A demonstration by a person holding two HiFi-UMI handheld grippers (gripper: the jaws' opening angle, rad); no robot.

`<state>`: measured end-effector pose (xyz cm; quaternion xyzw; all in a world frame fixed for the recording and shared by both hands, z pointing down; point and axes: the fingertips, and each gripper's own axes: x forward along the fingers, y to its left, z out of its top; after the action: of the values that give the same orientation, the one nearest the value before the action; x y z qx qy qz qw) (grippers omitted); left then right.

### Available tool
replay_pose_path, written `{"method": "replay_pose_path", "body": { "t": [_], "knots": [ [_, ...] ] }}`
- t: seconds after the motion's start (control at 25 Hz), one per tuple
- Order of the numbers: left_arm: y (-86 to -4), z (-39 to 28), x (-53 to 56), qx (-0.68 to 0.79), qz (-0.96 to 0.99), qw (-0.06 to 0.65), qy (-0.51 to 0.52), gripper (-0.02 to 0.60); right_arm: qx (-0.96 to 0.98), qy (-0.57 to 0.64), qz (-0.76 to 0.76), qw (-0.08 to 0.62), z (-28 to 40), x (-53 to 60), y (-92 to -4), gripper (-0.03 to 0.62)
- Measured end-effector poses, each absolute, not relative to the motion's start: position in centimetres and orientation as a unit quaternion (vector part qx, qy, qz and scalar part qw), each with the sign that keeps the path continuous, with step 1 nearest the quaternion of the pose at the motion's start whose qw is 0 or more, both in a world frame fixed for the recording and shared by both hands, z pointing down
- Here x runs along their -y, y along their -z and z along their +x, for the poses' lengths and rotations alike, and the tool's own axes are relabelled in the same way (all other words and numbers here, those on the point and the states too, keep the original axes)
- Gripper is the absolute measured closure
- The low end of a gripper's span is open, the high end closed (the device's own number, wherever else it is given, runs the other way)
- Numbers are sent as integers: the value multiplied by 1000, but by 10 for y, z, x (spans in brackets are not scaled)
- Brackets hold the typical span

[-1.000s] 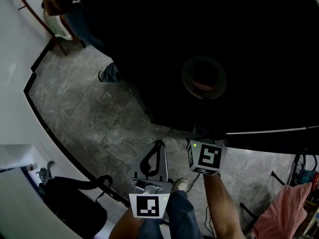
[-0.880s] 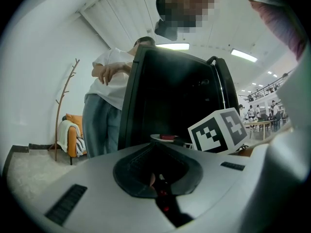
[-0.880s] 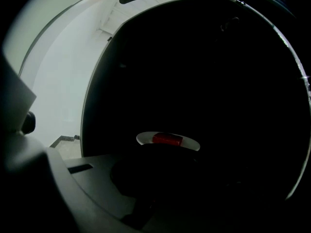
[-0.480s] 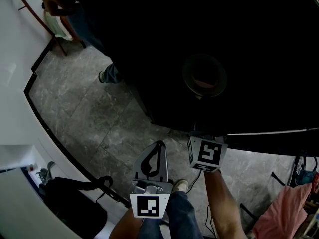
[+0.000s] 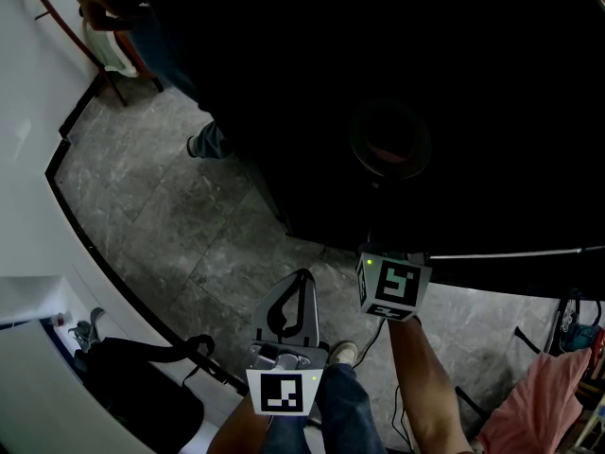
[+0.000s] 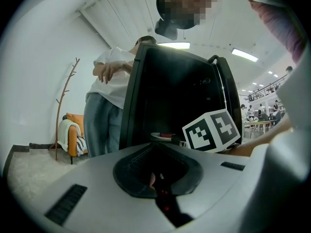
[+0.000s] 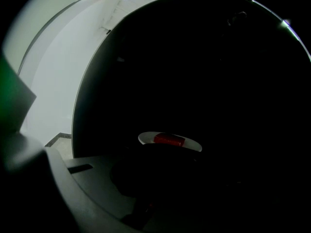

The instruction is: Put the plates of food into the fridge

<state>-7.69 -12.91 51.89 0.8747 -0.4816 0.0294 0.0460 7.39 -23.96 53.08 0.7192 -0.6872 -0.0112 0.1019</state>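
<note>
A white plate (image 7: 169,141) with a red piece of food lies level right at the tips of my right gripper (image 7: 163,150), whose dark jaws look closed on its near rim. From the head view the plate (image 5: 389,148) hangs in front of the black fridge (image 5: 454,112), beyond the right gripper's marker cube (image 5: 392,285). My left gripper (image 5: 302,277) is lower and to the left over the floor, shut and holding nothing. Its own view shows the fridge (image 6: 175,96), the plate (image 6: 163,136) and the right cube (image 6: 212,130).
A person (image 6: 104,106) stands at the fridge's left side, with a shoe on the grey tiled floor (image 5: 170,206). A black bag (image 5: 142,386) lies by the white wall at lower left. Pink cloth (image 5: 548,395) hangs at lower right.
The right gripper's cube has moved a little forward toward the fridge, and the plate has shifted slightly with it. The left gripper has stayed in place.
</note>
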Motion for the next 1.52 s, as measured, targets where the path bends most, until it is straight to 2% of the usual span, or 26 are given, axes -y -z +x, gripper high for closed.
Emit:
{"method": "replay_pose_path", "body": {
  "t": [1.52],
  "knots": [
    [-526, -96, 127, 499, 865, 53, -25, 575, 687, -20, 723, 72, 80, 259, -533, 583]
  ]
}}
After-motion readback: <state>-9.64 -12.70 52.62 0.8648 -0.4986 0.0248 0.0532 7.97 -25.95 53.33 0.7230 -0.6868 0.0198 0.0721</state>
